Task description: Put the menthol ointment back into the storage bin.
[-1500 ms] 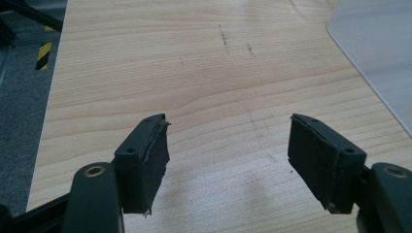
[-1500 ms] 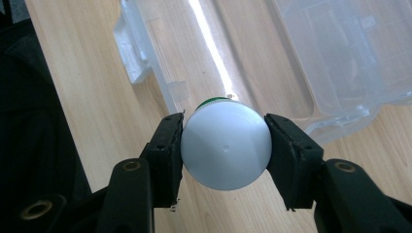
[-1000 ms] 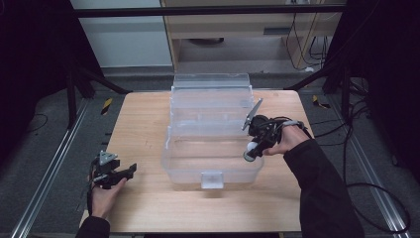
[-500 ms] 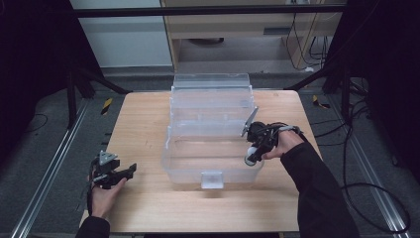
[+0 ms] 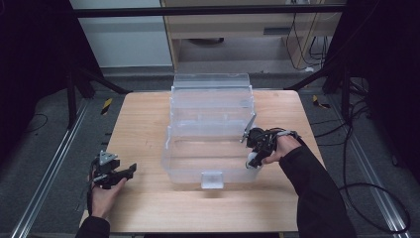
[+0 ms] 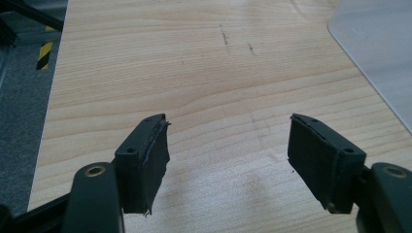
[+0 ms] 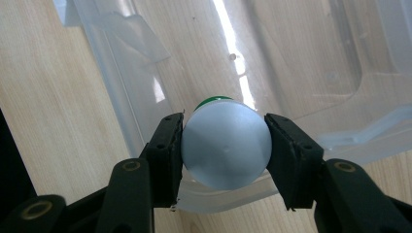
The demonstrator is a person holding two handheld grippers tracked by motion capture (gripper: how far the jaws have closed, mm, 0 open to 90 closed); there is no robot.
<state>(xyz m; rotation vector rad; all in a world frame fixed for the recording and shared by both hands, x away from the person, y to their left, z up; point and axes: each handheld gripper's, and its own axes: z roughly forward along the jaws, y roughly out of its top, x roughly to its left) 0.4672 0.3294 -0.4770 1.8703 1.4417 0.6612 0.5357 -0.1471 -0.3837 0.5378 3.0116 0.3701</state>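
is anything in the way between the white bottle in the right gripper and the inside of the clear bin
Nothing visible blocks it. The right gripper holds the white bottle over the near right rim of the clear bin, which is open, its lid tipped back. The floor below looks bare.

pale blue-white bottle (image 7: 226, 145) with green cap, clear plastic box (image 5: 210, 130), light wood table (image 5: 138, 124), black tools

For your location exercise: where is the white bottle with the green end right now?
The white bottle is clamped in the right gripper, at the right front corner of the clear plastic box, over its rim in the right gripper view.
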